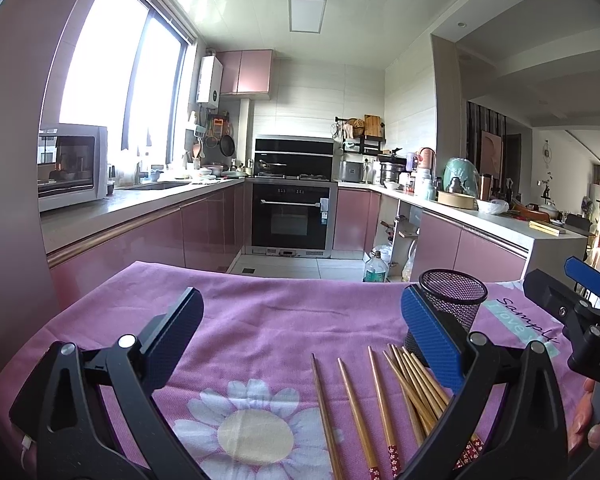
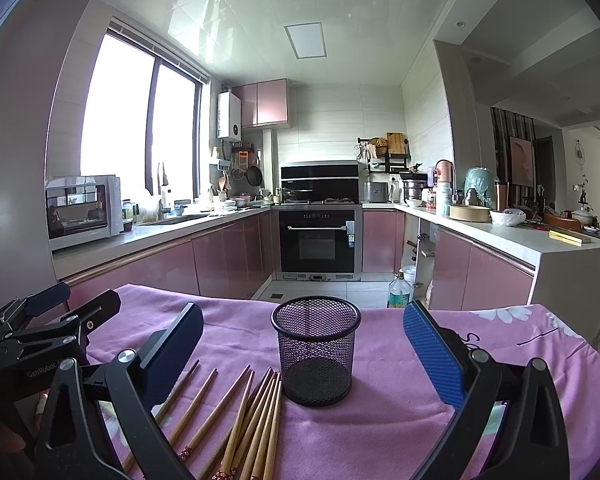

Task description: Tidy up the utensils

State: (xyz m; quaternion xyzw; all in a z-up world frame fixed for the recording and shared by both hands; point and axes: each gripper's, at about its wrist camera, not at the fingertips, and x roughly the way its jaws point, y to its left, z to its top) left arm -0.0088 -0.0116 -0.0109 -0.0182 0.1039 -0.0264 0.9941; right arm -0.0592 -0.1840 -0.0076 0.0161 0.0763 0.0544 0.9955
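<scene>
Both the left gripper and right gripper are held wide apart, empty. Bamboo chopsticks are spread lower centre beside the mesh holder on the pink-clothed table.

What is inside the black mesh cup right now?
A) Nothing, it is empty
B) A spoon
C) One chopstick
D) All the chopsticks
A. In the right wrist view the black mesh cup stands upright on the pink cloth with nothing in it, and the chopsticks lie loose on the cloth beside it, some fanned out and some bunched together.
</scene>
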